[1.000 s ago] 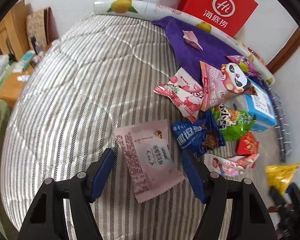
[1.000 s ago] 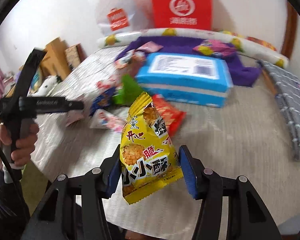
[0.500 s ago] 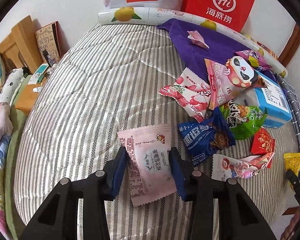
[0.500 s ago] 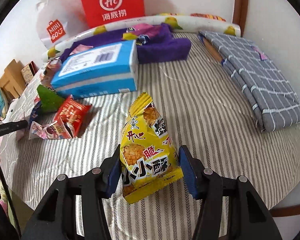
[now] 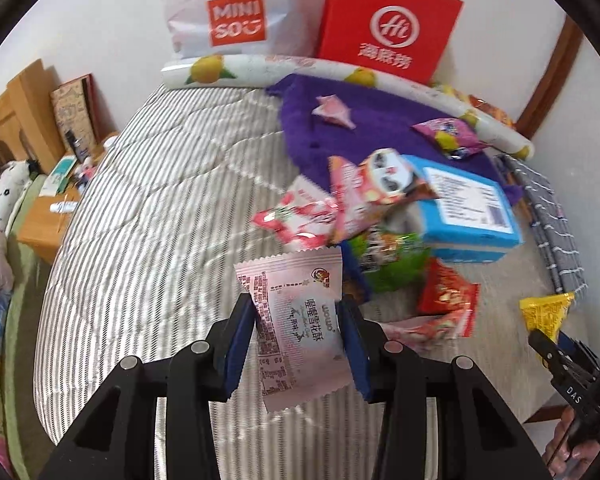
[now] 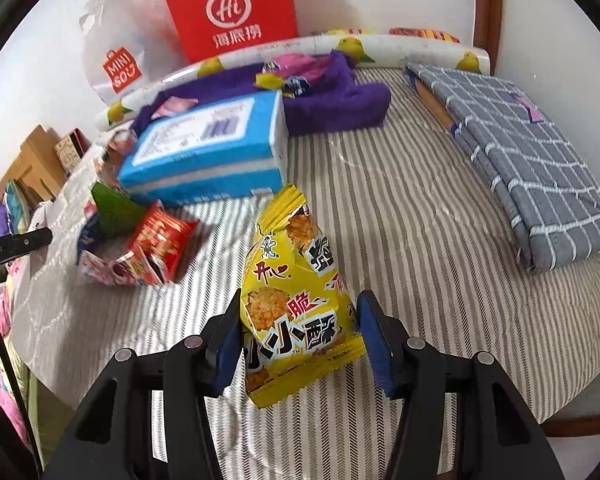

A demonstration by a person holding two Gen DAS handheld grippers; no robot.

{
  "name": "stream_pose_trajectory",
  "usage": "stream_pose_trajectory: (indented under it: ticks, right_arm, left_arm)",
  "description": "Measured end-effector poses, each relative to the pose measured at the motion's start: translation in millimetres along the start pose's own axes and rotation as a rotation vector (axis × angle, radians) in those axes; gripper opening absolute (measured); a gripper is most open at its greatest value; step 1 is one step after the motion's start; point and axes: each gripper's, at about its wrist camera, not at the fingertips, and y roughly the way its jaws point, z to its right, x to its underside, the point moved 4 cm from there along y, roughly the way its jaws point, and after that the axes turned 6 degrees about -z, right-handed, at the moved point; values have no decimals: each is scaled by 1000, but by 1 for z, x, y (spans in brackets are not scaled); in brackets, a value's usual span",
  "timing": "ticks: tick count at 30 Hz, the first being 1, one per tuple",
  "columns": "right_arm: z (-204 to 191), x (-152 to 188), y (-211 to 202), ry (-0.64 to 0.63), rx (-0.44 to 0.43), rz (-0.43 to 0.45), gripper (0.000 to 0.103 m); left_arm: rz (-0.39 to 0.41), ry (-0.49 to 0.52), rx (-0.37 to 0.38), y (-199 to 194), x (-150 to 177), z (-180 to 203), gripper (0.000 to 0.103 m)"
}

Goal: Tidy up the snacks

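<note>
You are clamping the left gripper (image 5: 298, 330) on a pale pink packet (image 5: 300, 320), its blue pads pressing both side edges; the packet is hanging clear above the striped cover (image 5: 160, 220). You are clamping the right gripper (image 6: 300, 342) on a yellow snack bag (image 6: 296, 300), which is standing upright between the pads over the striped cover. Just beyond the pink packet, a heap of snacks is lying against a blue box (image 5: 466, 210): a green bag (image 5: 388, 260), a red bag (image 5: 446, 290) and a pink panda bag (image 5: 368, 192). Farther back, a purple cloth (image 5: 380, 128) is carrying two small packets, and a red paper bag (image 5: 388, 20) is leaning against the wall.
</note>
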Motion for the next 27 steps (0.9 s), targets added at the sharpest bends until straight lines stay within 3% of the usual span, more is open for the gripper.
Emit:
stream_pose_trajectory:
  ticks: [12,27]
  right_arm:
    - [-10,-40,-34,-18,-34,60,54]
    - [-31,-120,-60,-80,-57,163,54]
  left_arm:
    - [33,80,97,-24,-18,47,41]
    - [90,147,185,-39,-76,87,41]
